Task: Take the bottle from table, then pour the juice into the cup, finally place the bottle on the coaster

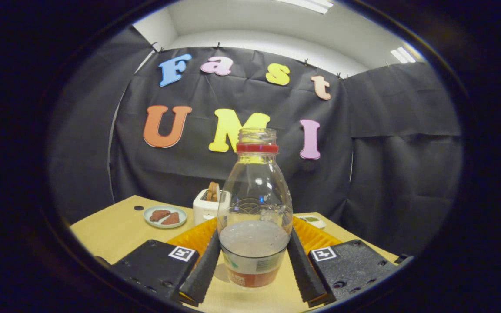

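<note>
Broadly, a pale wooden table [115,228] spreads beneath everything, reaching back to the dark cloth wall. On it, just behind the bottle and partly hidden by it, lies a flat orange ribbed mat or tray [194,237], its edges showing on either side past the fingers.

Upright between the fingers stands a clear plastic bottle with a red neck ring and no cap [254,208]. It holds a cloudy pale liquid in its lower part, and a label wraps its base. Whether its base rests on the table or hangs just above it cannot be told.

The hand-held gripper [254,256] is spread about as wide as the bottle's lower body, and both ribbed fingers [205,265] press against its sides, one on each flank, so it is clamped on the bottle.

Beyond the bottle, towards the wall, sits a small white toaster with brown slices standing in its slots [206,204]. Just beside the toaster is a small pale green round plate carrying two reddish-brown pieces of food [165,216]. On the other side of the bottle, a small white flat thing with a green top [312,221] lies near the table's far edge.
</note>
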The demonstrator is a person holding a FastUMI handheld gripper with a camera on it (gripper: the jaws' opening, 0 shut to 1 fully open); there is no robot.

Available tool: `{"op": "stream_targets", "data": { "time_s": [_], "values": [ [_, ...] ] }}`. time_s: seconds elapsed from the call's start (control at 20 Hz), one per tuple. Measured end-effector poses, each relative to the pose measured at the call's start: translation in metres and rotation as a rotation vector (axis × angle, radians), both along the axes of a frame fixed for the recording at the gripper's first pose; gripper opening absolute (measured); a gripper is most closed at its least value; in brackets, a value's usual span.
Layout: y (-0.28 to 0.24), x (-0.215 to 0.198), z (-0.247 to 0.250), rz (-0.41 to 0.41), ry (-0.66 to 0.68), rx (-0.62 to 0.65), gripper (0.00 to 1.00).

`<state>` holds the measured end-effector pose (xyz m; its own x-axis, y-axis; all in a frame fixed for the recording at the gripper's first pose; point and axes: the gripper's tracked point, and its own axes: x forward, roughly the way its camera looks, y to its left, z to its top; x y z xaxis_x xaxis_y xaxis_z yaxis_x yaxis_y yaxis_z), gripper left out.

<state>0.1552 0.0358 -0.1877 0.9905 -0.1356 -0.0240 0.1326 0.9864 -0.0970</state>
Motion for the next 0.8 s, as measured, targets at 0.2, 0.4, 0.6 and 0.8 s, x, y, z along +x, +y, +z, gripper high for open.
{"op": "stream_targets", "data": {
  "time_s": [0.2,0.4,0.6,0.8],
  "values": [
    [-0.002,0.029,-0.013,0.032,-0.026,0.083,0.82],
    [-0.010,0.053,-0.041,0.009,-0.012,0.091,0.82],
    [-0.007,0.070,-0.057,0.026,-0.006,0.098,0.82],
    [0.001,0.079,-0.082,0.052,0.003,0.057,0.82]
  ]
}}
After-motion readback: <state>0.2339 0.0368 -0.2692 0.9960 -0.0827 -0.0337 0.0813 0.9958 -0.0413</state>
